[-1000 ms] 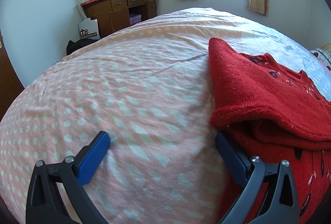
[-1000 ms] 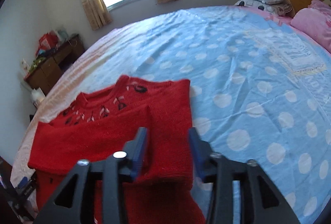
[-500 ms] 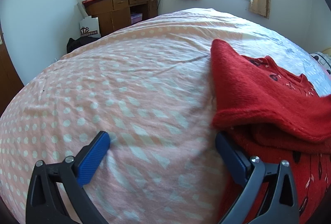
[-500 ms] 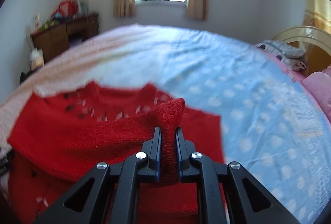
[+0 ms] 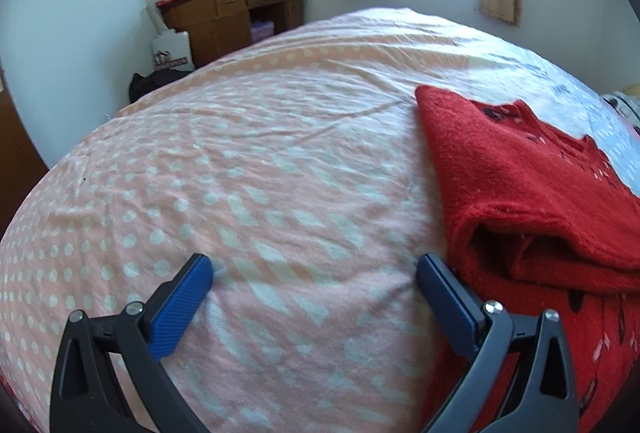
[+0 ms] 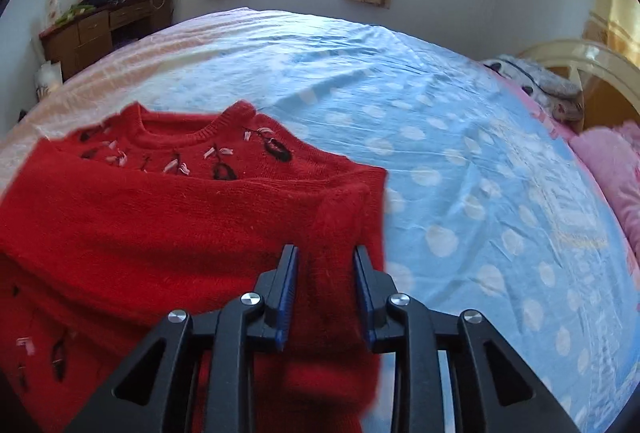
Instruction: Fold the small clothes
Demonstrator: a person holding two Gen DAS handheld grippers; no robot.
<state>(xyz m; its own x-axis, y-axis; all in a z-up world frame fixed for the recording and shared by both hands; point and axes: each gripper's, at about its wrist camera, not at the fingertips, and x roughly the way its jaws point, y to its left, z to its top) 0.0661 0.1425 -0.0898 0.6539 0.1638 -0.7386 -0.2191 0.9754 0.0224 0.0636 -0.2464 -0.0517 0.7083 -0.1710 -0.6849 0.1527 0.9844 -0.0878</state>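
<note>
A small red knit sweater (image 6: 168, 217) with dark and pink embroidery near the neck lies on the bed, one sleeve folded across its chest. In the left wrist view the sweater (image 5: 512, 189) lies at the right. My left gripper (image 5: 316, 269) is open and empty over the pink sheet, its right finger at the sweater's left edge. My right gripper (image 6: 326, 257) is partly open, its jaws astride a raised fold of the red sleeve, not pinching it.
The bed sheet is pink with white dots (image 5: 240, 193) on the left and blue with white dots (image 6: 460, 161) on the right. A wooden desk (image 5: 232, 13) with clutter stands by the far wall. Pink pillows (image 6: 612, 169) and a headboard (image 6: 580, 57) are at the right.
My right gripper shut on the sleeve and carried it leftward over the sweater, and has now opened, with the fold between its jaws. My left gripper has barely moved.
</note>
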